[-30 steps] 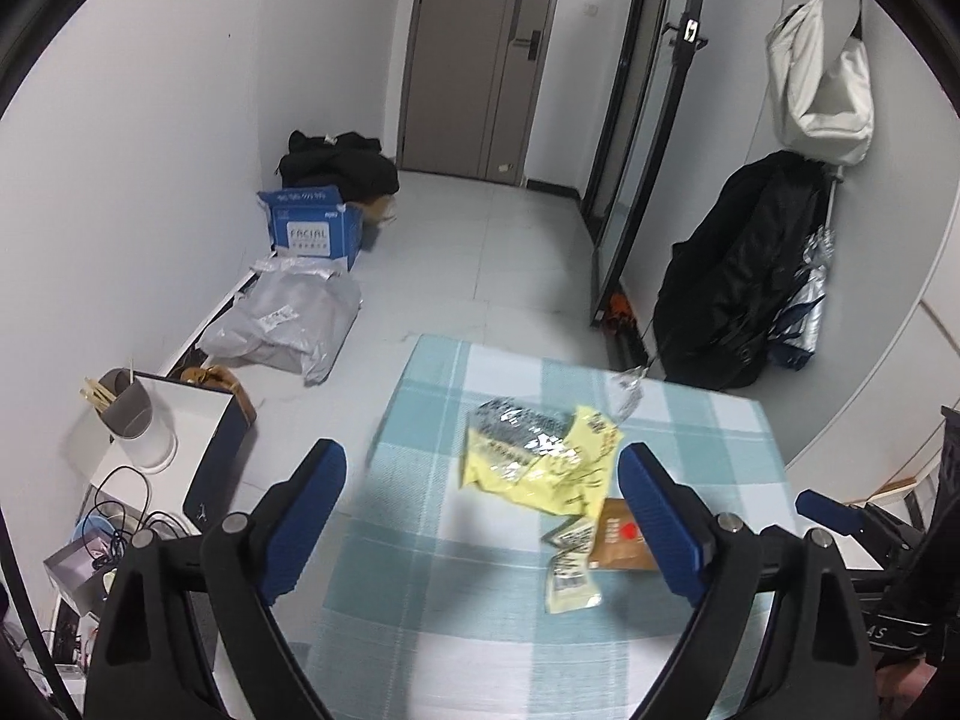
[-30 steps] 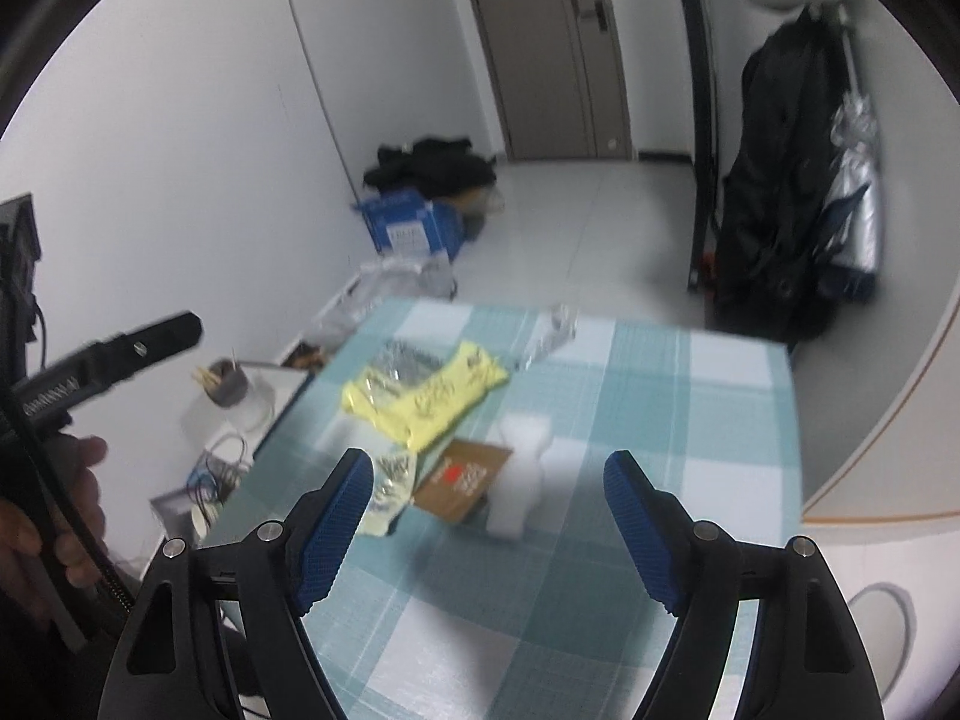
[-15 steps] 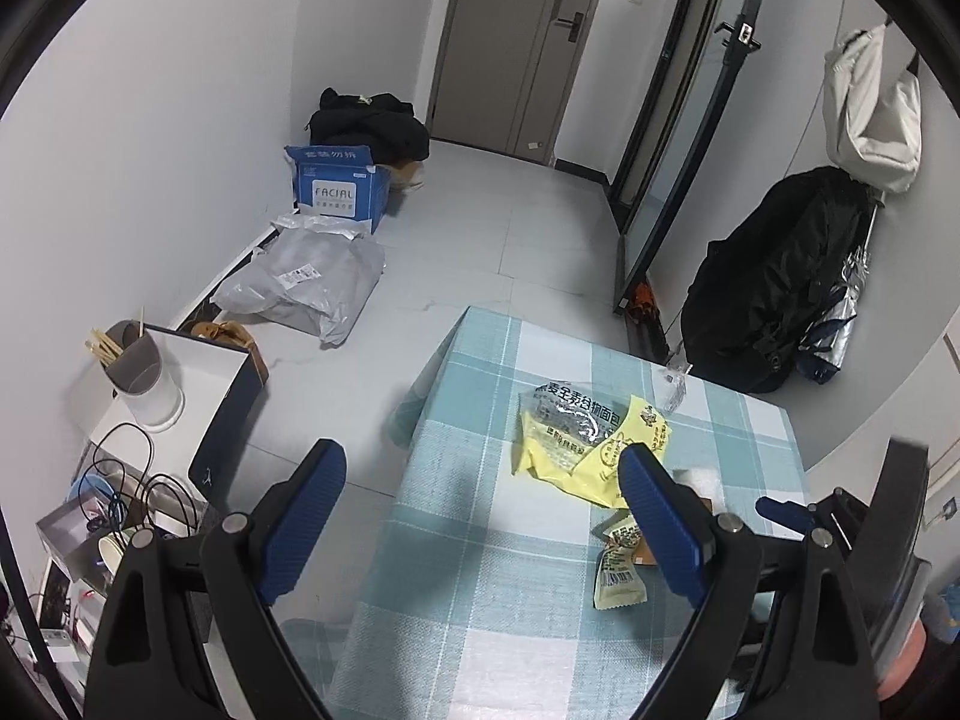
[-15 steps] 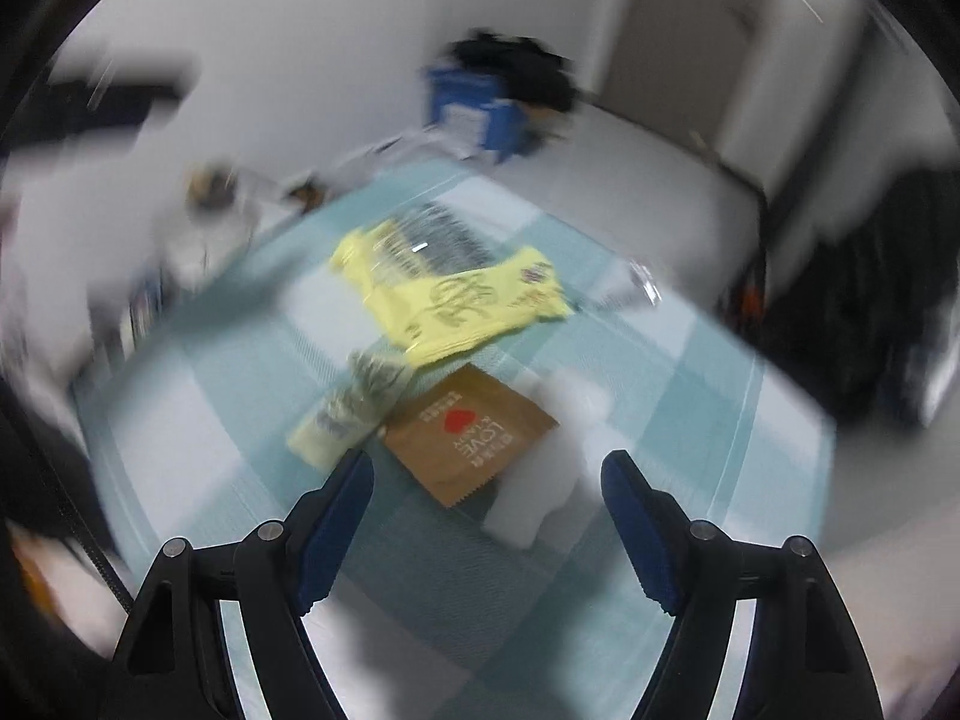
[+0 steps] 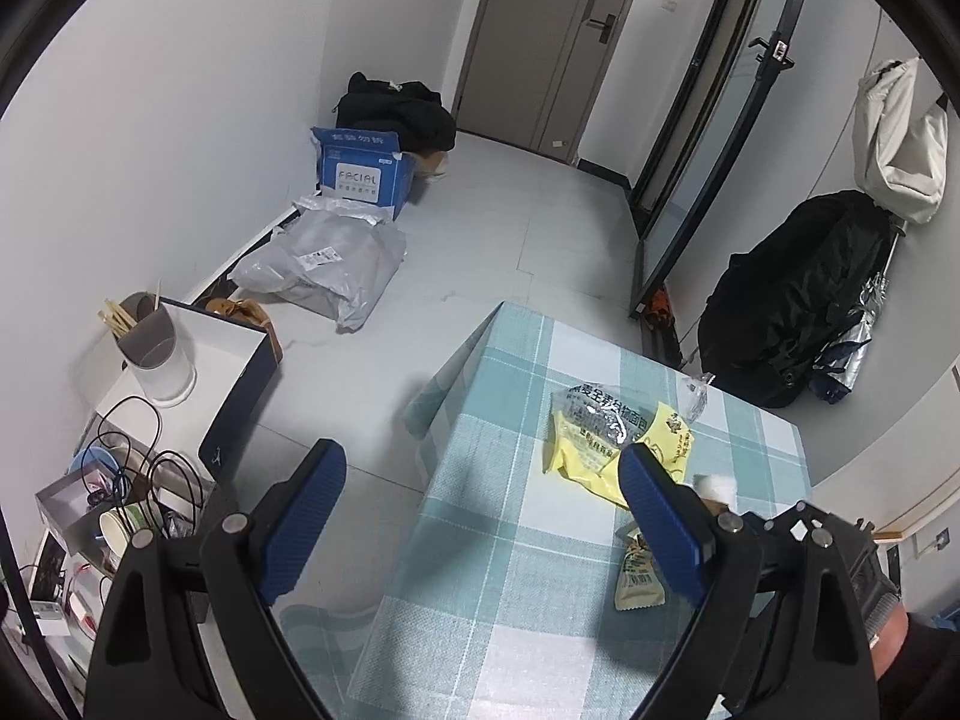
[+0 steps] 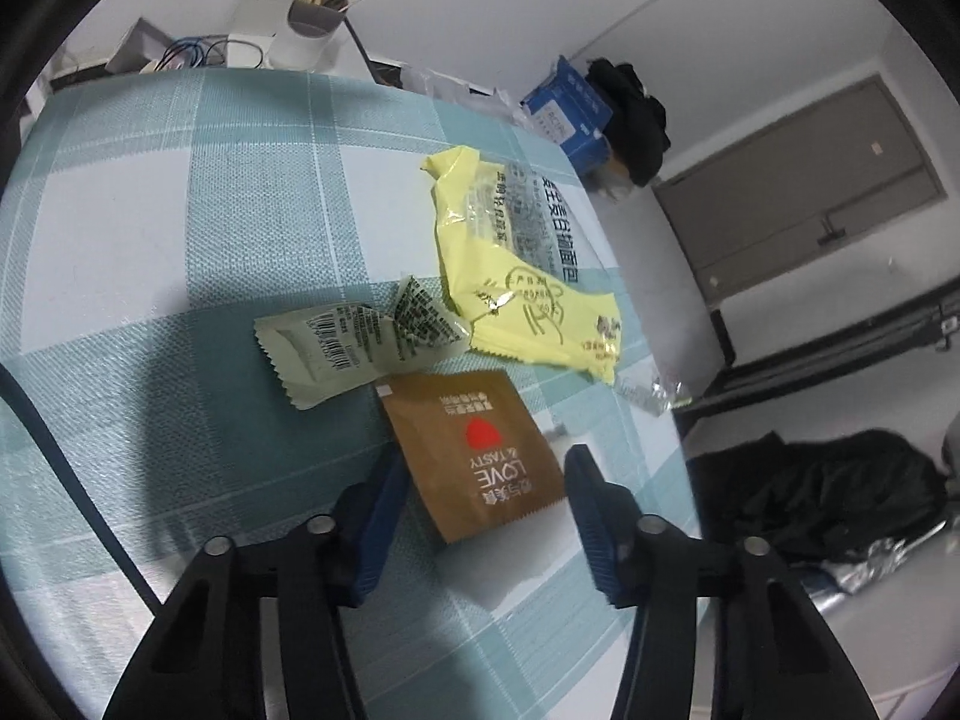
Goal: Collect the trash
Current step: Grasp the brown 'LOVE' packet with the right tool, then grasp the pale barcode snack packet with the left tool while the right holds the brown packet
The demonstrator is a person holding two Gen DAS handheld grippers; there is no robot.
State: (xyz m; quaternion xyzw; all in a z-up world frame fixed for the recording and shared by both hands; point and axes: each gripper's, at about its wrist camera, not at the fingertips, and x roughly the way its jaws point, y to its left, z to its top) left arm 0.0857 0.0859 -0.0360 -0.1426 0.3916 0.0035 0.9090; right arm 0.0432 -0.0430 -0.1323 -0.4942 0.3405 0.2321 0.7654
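Right gripper [image 6: 480, 516] closing around a brown packet [image 6: 474, 450] on the bench [image 6: 180, 240].
Its pads have not yet met the packet; beyond lie a pale green wrapper [image 6: 354, 348] and a yellow bag [image 6: 516, 276]. Left gripper [image 5: 480, 522] gapes wide, empty.

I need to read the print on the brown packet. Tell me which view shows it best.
Right wrist view: the brown packet lies flat and whole, red mark and lettering legible. In the left wrist view only a sliver shows behind the left claw's finger.
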